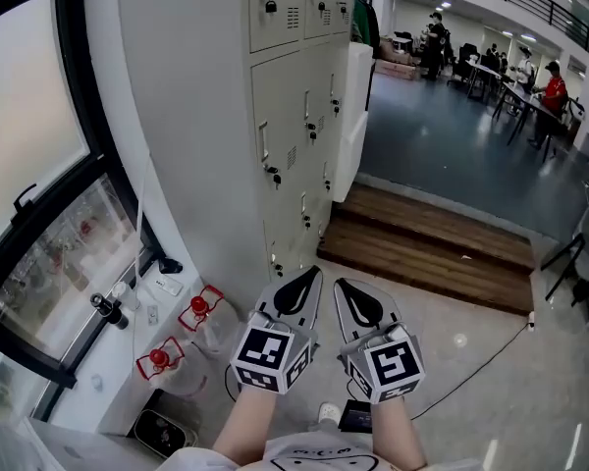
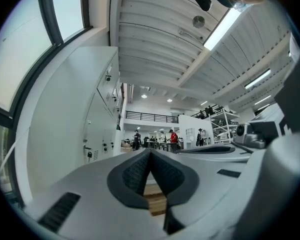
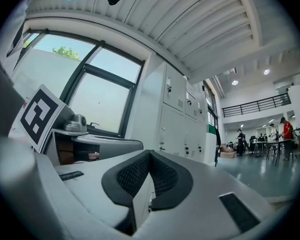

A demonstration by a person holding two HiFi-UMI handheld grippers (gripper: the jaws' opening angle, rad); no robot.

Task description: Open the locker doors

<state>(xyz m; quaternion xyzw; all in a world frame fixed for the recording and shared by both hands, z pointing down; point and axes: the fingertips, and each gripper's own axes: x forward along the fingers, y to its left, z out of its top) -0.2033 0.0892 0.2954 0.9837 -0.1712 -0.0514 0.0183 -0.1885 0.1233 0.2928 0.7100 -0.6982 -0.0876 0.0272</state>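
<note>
Both tongs are pressed together with nothing in them. My left gripper (image 1: 309, 279) and right gripper (image 1: 343, 287) sit side by side, level, forearms low, tips toward the foot of the grey lockers (image 1: 293, 96), not touching. The steel doors look rigid but light-swinging. I'd pinch the latch handle (image 1: 263, 142) at the door edge. The padlocks (image 1: 273, 176) may block it.

The pale floor (image 1: 491, 410) carries the lockers (image 1: 285, 116). Right of the lockers lie wooden steps (image 1: 422, 248) and a black cable (image 1: 481, 366). Left of them stand two red-topped containers (image 1: 200, 308).
</note>
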